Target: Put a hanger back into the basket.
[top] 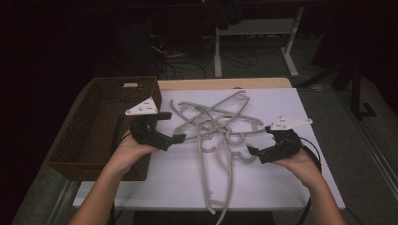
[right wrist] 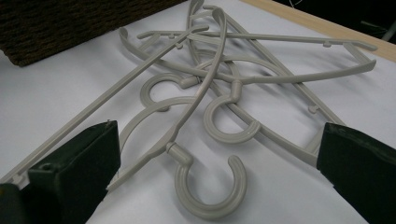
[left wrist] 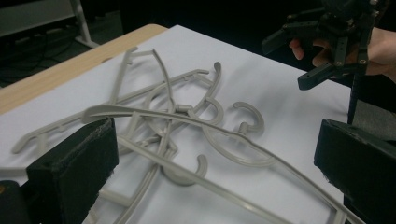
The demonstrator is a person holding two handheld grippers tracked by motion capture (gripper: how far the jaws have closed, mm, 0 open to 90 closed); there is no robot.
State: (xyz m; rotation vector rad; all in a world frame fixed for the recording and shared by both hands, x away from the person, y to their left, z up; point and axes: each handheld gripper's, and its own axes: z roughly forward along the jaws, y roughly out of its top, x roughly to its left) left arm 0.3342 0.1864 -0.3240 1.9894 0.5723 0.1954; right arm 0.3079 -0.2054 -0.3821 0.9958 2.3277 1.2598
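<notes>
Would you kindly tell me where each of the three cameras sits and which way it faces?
High view: above the person's side, looking forward and down at the hangers, wicker basket, both hands, left claw and right claw.
Left gripper view: on the left claw, looking between its black jaws across the hangers toward the right claw.
Right gripper view: on the right claw, facing the hangers and basket.
All share the hanger pile.

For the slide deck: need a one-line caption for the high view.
Both hand-held grippers, left and right, open beside a tangled pile of grey hangers on a white table, wicker basket at left.
</notes>
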